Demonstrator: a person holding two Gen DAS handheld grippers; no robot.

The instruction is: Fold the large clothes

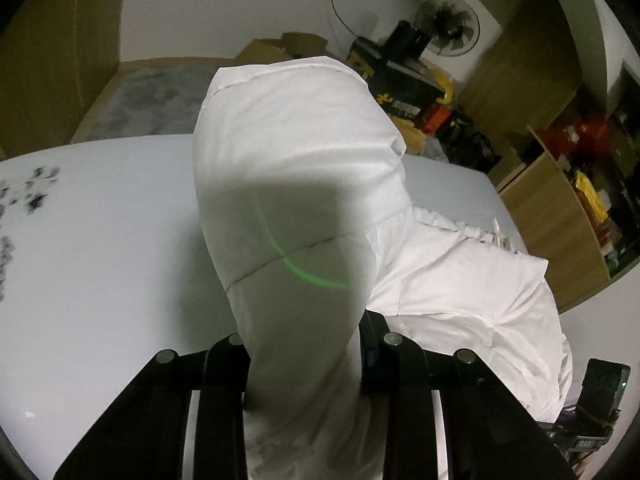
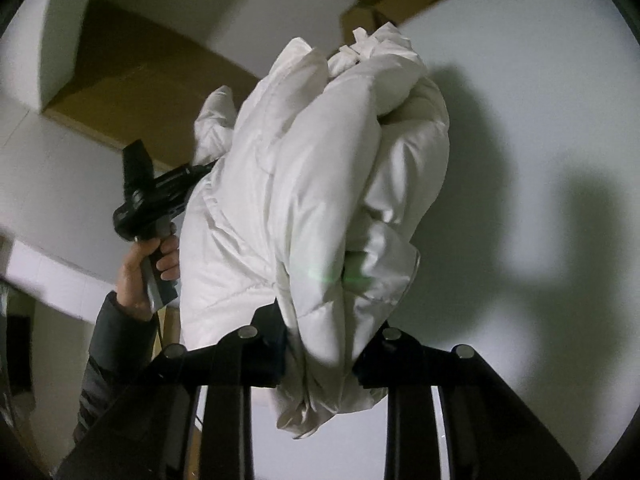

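Left wrist view: left tool [image 1: 304, 344] and right tool [image 2: 320, 340] both clamp the white puffer jacket [image 1: 296, 160]; I'd lift evenly above the bench [image 1: 100, 240].

— What does the garment look like?
— A white puffer jacket [image 1: 292, 152], quilted, with stitched seams across its padded panels.
— How does it sit?
— Bunched and lifted; one thick fold rises up in the left wrist view, the rest trails down to the pale surface [image 1: 100, 240] at right.
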